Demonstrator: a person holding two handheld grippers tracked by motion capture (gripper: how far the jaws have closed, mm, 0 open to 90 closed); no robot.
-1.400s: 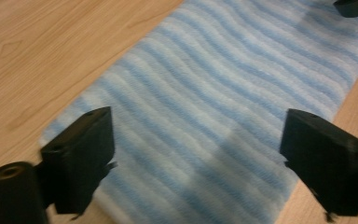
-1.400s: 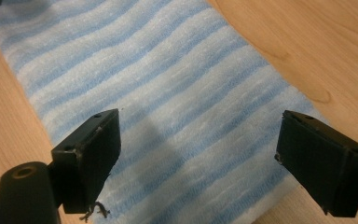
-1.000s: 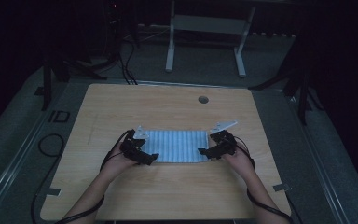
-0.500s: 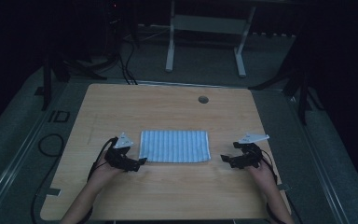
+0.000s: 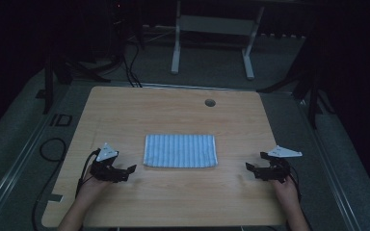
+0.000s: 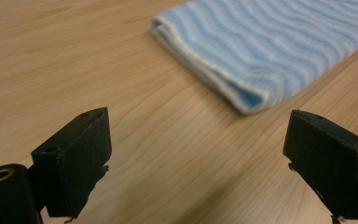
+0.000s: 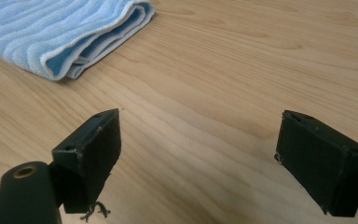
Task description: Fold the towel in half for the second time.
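The left fingers (image 6: 74, 158) were spread wide over bare wood, holding nothing; the right fingers (image 7: 91, 156) stood spread and empty too. The left gripper (image 5: 125, 172) hovered near the bench's (image 5: 173, 110) front left, the right gripper (image 5: 253, 169) toward its front right. Between them, at mid-bench, lay the towel (image 5: 180, 150), folded flat in several layers. It looked soft, light and limp, likely to sag or unfold when lifted, so the thick folded ends nearest each gripper seemed the best hold.
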